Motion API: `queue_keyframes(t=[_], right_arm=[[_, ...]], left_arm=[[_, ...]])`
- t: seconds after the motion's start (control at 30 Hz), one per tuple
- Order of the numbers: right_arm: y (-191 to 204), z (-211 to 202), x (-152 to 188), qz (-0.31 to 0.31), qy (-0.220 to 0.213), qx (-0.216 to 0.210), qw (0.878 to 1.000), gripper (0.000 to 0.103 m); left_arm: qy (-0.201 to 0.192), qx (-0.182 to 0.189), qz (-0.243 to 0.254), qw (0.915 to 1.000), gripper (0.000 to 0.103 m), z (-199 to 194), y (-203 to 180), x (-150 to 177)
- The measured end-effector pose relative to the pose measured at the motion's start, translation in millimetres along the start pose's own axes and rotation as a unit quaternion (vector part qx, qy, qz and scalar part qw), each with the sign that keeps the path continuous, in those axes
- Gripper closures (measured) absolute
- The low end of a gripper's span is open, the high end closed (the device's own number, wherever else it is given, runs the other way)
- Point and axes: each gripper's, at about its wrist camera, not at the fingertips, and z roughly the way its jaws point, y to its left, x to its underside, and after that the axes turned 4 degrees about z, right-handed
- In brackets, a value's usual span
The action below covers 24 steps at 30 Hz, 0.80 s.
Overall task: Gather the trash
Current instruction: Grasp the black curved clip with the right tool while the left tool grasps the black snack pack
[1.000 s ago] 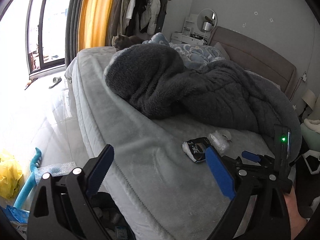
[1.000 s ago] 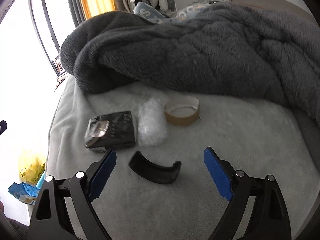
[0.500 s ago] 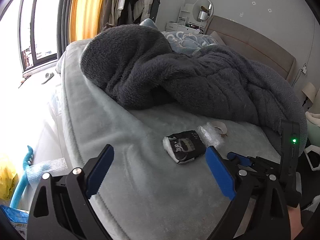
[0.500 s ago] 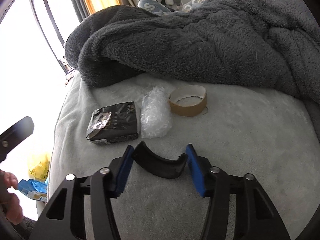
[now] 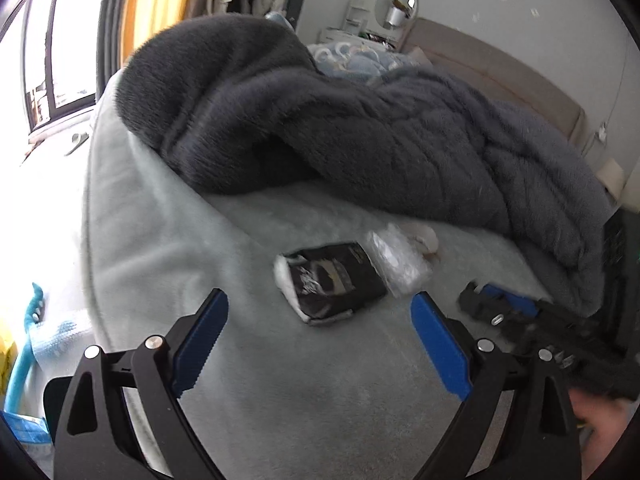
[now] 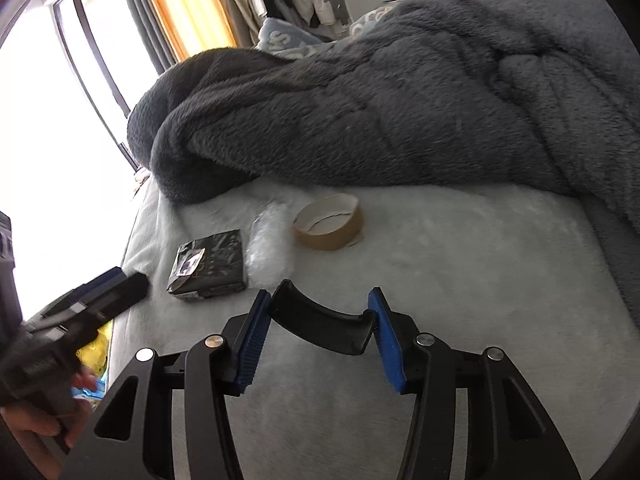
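My right gripper (image 6: 318, 334) is shut on a curved black plastic piece (image 6: 320, 326) and holds it just above the light grey bed sheet (image 6: 460, 280). Beyond it lie a black packet (image 6: 210, 266), a clear crumpled plastic wrap (image 6: 268, 248) and a brown tape roll (image 6: 329, 227). My left gripper (image 5: 318, 340) is open and empty, hovering just in front of the black packet (image 5: 334, 280), with the plastic wrap (image 5: 398, 260) to its right. The right gripper also shows in the left wrist view (image 5: 496, 308) at the right edge.
A big dark grey fleece blanket (image 6: 400, 100) is heaped across the bed behind the trash. The bed edge (image 5: 90, 208) drops to the floor on the left, where a teal object (image 5: 24, 352) and yellow bag (image 6: 94, 348) lie. A window (image 5: 44, 40) is at far left.
My right gripper closed on the curved black piece and lifted it slightly. My left gripper moved in over the bed toward the black packet.
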Motion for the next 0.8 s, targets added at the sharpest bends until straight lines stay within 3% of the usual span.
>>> queue_keyframes(t=[0.27, 0.5, 0.8], right_arm=[[-20, -17, -1, 0.000, -0.006, 0.001, 1.000, 0.052], [-36, -26, 3, 0.004, 0.001, -0.010, 1.000, 0.052], [-42, -38, 8, -0.012, 0.002, -0.018, 1.000, 0.052]], left_arm=[[0.036, -0.032, 0.042, 0.9980, 0.009, 35, -30, 9], [0.039, -0.070, 0.038, 0.9961, 0.009, 54, -35, 7], [0.035, -0.087, 0.015, 0.9954, 0.011, 75, -32, -3]])
